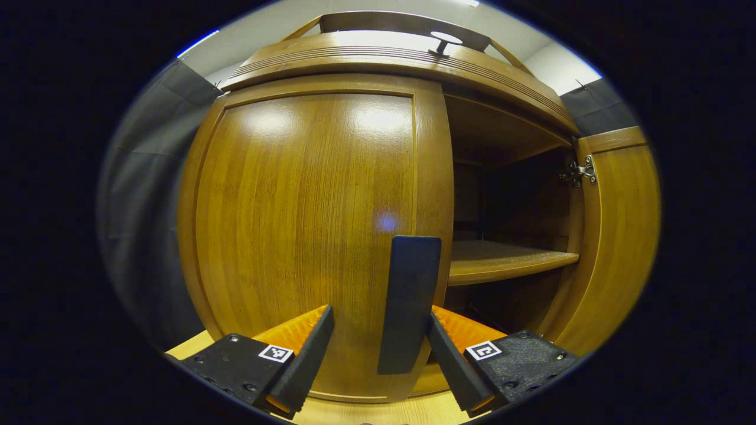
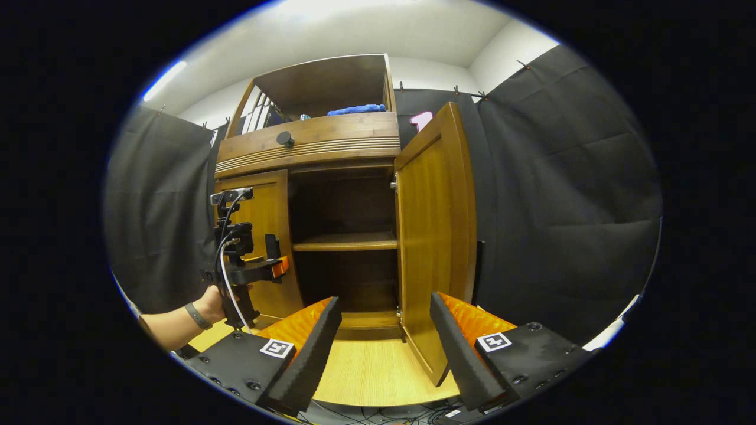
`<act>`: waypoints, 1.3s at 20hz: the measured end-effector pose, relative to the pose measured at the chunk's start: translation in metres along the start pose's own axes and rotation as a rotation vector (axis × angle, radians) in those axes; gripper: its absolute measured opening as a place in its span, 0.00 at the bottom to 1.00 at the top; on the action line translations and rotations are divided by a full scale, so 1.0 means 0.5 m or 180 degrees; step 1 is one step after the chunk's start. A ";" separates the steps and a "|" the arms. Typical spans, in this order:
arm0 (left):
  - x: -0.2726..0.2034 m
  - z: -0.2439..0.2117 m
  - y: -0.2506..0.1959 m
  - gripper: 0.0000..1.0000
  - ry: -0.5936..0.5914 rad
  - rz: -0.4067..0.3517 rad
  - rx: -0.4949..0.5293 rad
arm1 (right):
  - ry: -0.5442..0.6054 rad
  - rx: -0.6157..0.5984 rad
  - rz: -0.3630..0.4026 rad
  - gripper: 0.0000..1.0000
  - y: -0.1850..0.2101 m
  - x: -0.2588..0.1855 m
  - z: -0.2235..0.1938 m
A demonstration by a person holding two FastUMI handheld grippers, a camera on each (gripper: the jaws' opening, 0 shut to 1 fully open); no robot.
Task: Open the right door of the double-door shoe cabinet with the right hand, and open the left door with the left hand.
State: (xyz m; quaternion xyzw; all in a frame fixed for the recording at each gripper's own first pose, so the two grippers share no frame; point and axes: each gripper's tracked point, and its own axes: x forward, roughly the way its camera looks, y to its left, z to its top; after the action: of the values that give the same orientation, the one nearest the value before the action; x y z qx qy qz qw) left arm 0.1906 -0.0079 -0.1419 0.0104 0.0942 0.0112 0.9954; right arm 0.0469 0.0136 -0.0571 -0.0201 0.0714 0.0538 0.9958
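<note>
Wood fills the left gripper view: the shoe cabinet point(image 1: 413, 59) stands close ahead, its left door point(image 1: 307, 236) closed and its right door point(image 1: 620, 236) swung wide, baring a shelf point(image 1: 508, 260) in the dark compartment. The left tongs point(image 1: 378, 348) are spread, and the black door handle point(image 1: 409, 304) stands between their fingers, untouched. In the right gripper view, the right tongs point(image 2: 385, 345) are spread and hold nothing, near the open door's edge. A blue cloth point(image 2: 357, 110) lies in the top compartment. Pale wooden floor point(image 2: 372, 372) runs below; black cloth walls point(image 2: 561, 206) surround.
</note>
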 end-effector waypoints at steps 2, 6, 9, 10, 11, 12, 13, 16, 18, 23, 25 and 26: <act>0.004 -0.005 -0.020 0.75 -0.0012 -0.0166 -0.0078 | 0.0014 -0.0023 0.0032 0.97 0.008 0.007 0.000; -0.003 -0.006 -0.039 0.27 -0.0036 -0.0181 0.0100 | 0.0075 -0.0033 0.0073 0.97 0.019 0.014 -0.011; -0.019 -0.004 -0.039 0.26 0.0043 -0.0195 0.0034 | 0.0105 -0.0049 0.0084 0.97 0.021 0.015 -0.016; -0.032 -0.007 -0.039 0.24 0.0101 -0.0214 0.0024 | 0.0104 -0.0056 0.0074 0.97 0.018 0.014 -0.016; -0.046 -0.006 -0.039 0.24 0.0123 -0.0232 0.0043 | 0.0092 -0.0055 0.0070 0.97 0.017 0.016 -0.013; -0.059 0.001 -0.037 0.25 0.0128 -0.0246 0.0075 | 0.0088 -0.0054 0.0066 0.97 0.015 0.013 -0.013; -0.078 0.005 -0.035 0.26 0.0125 -0.0242 0.0104 | 0.0094 -0.0054 0.0057 0.97 0.012 0.013 -0.015; -0.141 -0.001 -0.014 0.23 0.0156 -0.0208 0.0114 | 0.0085 -0.0032 0.0035 0.97 0.004 0.011 -0.015; -0.180 0.004 0.001 0.24 0.0170 -0.0187 0.0079 | 0.0086 -0.0023 0.0065 0.97 0.009 0.014 -0.016; -0.262 0.003 0.047 0.25 0.0186 -0.0069 0.0081 | 0.0099 -0.0038 0.0197 1.00 0.032 0.018 -0.019; -0.289 0.006 0.070 0.24 0.0165 0.0032 0.0066 | 0.0103 -0.0056 0.0264 1.00 0.048 0.021 -0.020; -0.302 0.009 0.082 0.24 0.0149 0.0098 0.0070 | 0.0106 -0.0065 0.0295 0.97 0.052 0.021 -0.021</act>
State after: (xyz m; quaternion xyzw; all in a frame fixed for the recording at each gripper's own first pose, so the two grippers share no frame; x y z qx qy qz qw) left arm 0.0422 0.0291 -0.1085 0.0226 0.1173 0.0257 0.9925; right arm 0.0530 0.0399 -0.0700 -0.0279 0.0883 0.1001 0.9907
